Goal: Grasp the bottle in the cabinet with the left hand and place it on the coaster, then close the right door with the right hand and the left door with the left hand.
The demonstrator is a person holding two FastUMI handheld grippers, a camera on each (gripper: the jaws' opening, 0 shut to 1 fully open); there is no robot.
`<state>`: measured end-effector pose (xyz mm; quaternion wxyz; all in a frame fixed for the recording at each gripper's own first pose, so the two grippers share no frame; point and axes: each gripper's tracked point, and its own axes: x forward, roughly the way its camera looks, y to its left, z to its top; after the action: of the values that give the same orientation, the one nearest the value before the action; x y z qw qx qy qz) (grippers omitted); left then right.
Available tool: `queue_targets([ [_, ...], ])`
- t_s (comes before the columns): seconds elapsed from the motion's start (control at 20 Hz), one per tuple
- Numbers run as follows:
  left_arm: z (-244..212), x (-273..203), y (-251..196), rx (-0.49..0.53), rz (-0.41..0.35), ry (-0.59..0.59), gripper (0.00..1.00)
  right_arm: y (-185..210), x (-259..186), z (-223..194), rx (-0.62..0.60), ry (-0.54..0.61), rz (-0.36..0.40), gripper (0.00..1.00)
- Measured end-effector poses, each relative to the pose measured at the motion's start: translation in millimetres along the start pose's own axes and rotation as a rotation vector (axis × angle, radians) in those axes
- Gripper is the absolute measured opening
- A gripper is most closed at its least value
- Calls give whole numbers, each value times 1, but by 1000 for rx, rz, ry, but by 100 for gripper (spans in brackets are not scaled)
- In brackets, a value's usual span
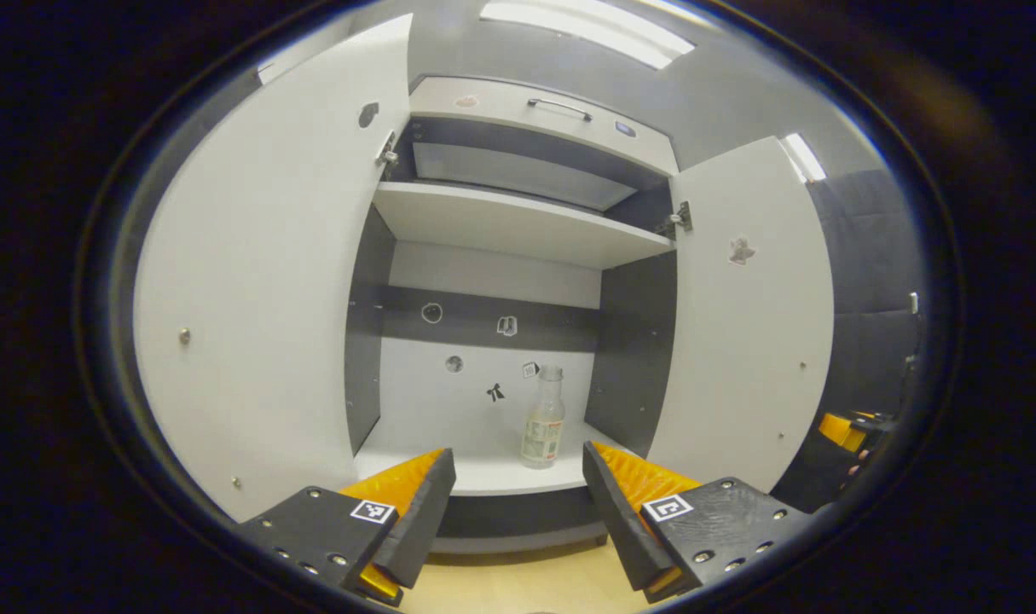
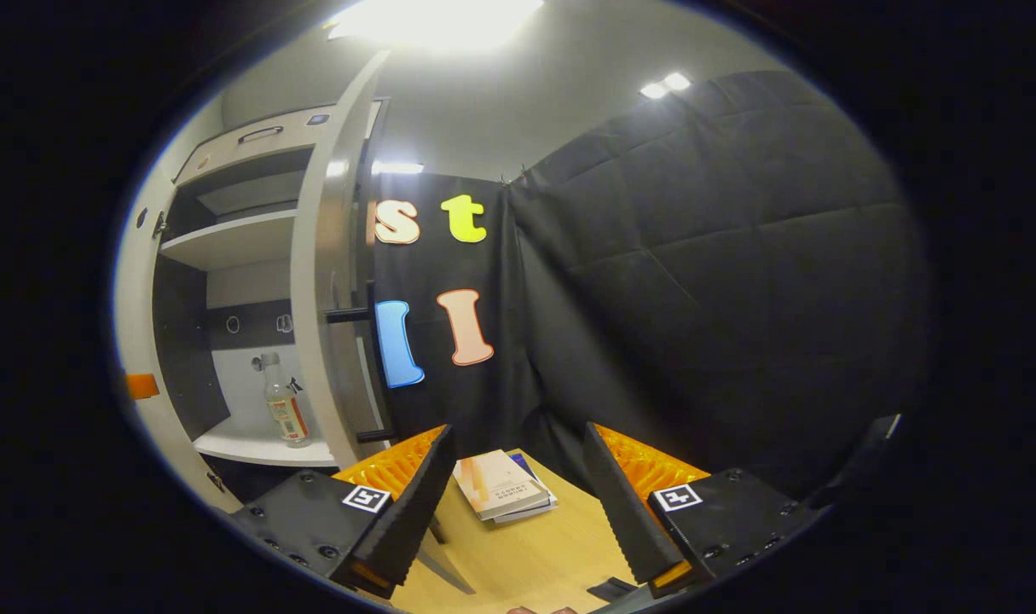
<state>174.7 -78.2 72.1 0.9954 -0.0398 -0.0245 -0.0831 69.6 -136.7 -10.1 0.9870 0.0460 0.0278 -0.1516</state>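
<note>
Bottle [image 1: 543, 419] stands upright near the front edge of the cabinet's [image 1: 518, 213] bottom shelf [image 1: 483, 469], right of centre; its label is too small to read. Both doors open. Your left gripper [image 1: 518, 503] and right gripper [image 2: 513, 503] gape wide, holding nothing.

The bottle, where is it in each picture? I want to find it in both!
Left gripper view: the bottle stands near the middle, on the cabinet's bottom shelf, just above the gap between the open fingers.
Right gripper view: the bottle stands at the far left, on that same bottom shelf, left of the open right door.
Shared landmark: the small bow sticker on the back wall beside the bottle.
</note>
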Motion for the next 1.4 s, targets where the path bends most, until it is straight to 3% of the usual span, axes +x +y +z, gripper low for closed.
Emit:
queue_targets([
  [0.4, 5, 99, -7, 27, -20, 0, 89, -34, 48, -4, 39, 6, -91, 96],
  [0.45, 4, 111, -8, 29, -23, 2, 91, -38, 55, -4, 39, 4, -101, 92],
  [0.5, 4, 122, -9, 33, -27, 3, 91, -40, 59, -4, 40, 3, -109, 96],
  [0.55, 2, 132, -11, 37, -30, 4, 89, -43, 63, -4, 40, 2, -116, 92],
  [0.6, 2, 142, -13, 42, -32, 6, 89, -46, 66, -3, 40, 1, -124, 96],
  [0.65, 0, 152, -14, 46, -34, 6, 89, -49, 68, -4, 40, -2, -132, 92],
  [0.9, -9, 196, -21, 81, -39, 14, 91, -71, 77, -6, 40, -9, -182, 96],
  [1.35, -24, 253, -39, 86, -74, 11, 87, -104, 84, -8, 32, -9, -252, 92],
  [1.4, -24, 258, -40, 91, -76, 8, 89, -106, 84, -6, 30, -12, -259, 96],
])
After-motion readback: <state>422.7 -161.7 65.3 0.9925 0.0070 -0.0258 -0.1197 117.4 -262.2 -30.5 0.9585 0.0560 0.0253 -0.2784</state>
